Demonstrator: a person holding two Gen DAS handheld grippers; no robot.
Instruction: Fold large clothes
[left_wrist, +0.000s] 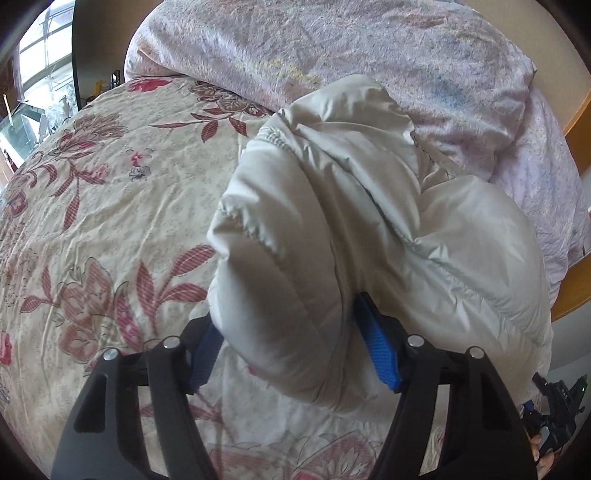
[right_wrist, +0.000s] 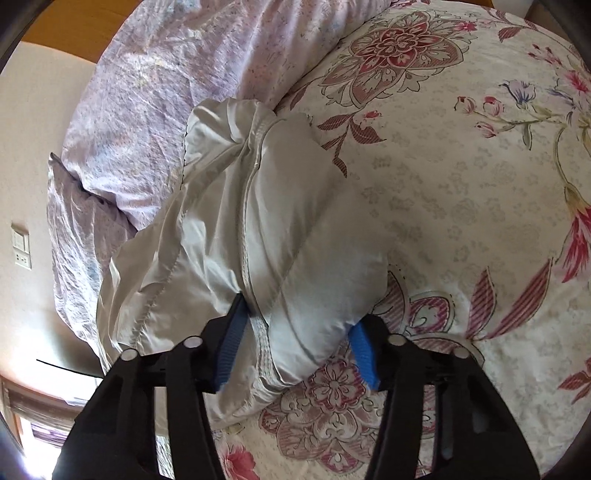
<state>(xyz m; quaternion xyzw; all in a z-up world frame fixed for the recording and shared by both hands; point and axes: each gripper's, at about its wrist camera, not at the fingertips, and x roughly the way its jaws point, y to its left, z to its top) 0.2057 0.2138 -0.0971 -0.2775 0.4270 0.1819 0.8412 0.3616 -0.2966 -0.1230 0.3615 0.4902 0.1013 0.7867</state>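
A puffy white padded jacket (left_wrist: 369, 206) lies bunched on a floral bedspread (left_wrist: 110, 192). My left gripper (left_wrist: 291, 339) has its blue-padded fingers closed around a thick fold of the jacket and holds it above the bed. In the right wrist view the same jacket (right_wrist: 266, 229) runs away from me toward the pillows. My right gripper (right_wrist: 295, 347) is shut on another thick fold of it at a stitched seam. The right gripper also shows at the lower right edge of the left wrist view (left_wrist: 554, 417).
A crumpled lilac quilt (left_wrist: 369, 55) lies across the head of the bed, also in the right wrist view (right_wrist: 166, 74). A wooden headboard (left_wrist: 580, 122) stands behind it. A wall with a switch and socket (right_wrist: 20, 243) is at the left. A window (left_wrist: 37, 74) is far left.
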